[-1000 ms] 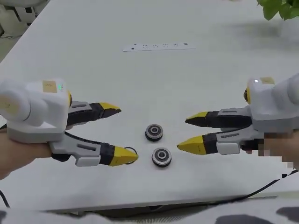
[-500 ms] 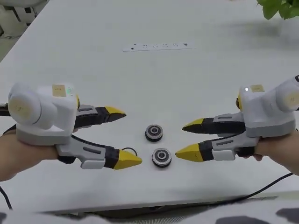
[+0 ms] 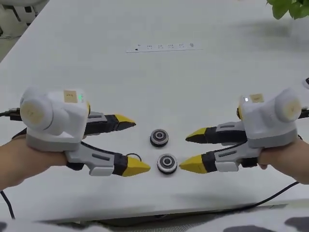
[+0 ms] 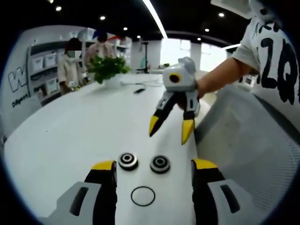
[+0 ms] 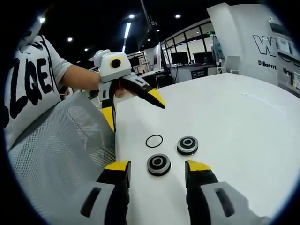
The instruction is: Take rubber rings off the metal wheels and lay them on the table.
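Black rubber is lying as one thin loose ring point(image 3: 133, 157) on the white table point(image 3: 159, 87) in the head view, at about 9 o'clock from the near wheel point(image 3: 167, 163) and just beside the lower jaw of the left hand-held gripper point(image 3: 137, 144). The far wheel point(image 3: 159, 137) is sitting at about 12 o'clock from the near one, close but apart. Both hand-held grippers are hovering with jaws spread and gripping nothing, the right hand-held gripper point(image 3: 186, 152) pointing in from 3 o'clock. In the left gripper view the loose ring point(image 4: 143, 196) is lying between that gripper's own parted jaws, with the far wheel point(image 4: 128, 161) and near wheel point(image 4: 160, 164) side by side beyond it toward 12 o'clock. In the right gripper view the near wheel point(image 5: 159, 164) is sitting between the open jaw tips, with the far wheel point(image 5: 187, 145) at 2 o'clock from it and the loose ring point(image 5: 154, 140) at 12 o'clock. Each wheel is showing a dark outer band, probably a ring yet to come off, though I cannot be sure. The wheels are looking hard, dense and liable to slide on the smooth table. The rings are looking thin, soft, stretchy and very light. I am judging the best hold to be one gripper pinching a wheel across its flat faces while the other is catching the band at the rim.
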Motion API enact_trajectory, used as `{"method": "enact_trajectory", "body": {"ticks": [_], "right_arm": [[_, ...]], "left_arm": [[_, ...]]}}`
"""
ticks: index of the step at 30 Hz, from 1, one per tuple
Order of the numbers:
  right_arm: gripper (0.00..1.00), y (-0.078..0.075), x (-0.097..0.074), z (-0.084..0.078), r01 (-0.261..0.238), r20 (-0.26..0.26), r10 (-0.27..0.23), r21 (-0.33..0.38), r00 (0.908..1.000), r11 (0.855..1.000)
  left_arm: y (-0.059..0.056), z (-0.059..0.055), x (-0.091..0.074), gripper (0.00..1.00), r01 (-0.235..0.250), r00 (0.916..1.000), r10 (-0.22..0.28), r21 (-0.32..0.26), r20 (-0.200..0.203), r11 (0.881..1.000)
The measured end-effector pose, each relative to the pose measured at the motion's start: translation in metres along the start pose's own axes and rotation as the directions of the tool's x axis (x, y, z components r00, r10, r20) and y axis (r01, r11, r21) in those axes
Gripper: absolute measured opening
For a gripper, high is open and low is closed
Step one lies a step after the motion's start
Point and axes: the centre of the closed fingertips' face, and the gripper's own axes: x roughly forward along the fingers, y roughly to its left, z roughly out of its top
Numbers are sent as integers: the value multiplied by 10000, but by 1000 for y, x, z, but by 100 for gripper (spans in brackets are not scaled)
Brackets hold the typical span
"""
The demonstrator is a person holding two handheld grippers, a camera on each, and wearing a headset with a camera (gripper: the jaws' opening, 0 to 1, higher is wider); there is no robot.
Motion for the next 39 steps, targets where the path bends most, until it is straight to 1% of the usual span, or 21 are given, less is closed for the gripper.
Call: {"method": "enact_trajectory", "body": {"ticks": [7,12,18,24,30,36,39], "right_arm": [[43,-1,3,-7,-4,-334,-9,-390,9994,9992],[42,-5,5,-11,1,-358,-15,-373,9994,9993],[41,-8,8,-15,31,-447,-52,-459,9990,9989],[40,-7,11,-16,12,-479,-36,-503,9988,9987],[39,-6,14,-21,-28,-622,-8,-580,9981,9983],[38,-6,16,-23,-46,-687,0,-664,9976,9978],[37,-7,17,-24,-54,-692,8,-661,9976,9978]], "left_arm": [[-1,-2,5,64,90,9999,-90,-11,-76,10000],[-1,-2,9,63,162,9998,-162,-29,-90,9999],[-3,-4,14,60,298,9993,-298,1,-215,9996],[-3,-6,19,59,363,9990,-364,-11,-277,9993],[-4,-8,23,57,440,9984,-439,26,-368,9990],[-6,-11,28,55,523,9973,-520,57,-516,9986],[-6,-11,30,54,540,9972,-537,36,-517,9985]]}}
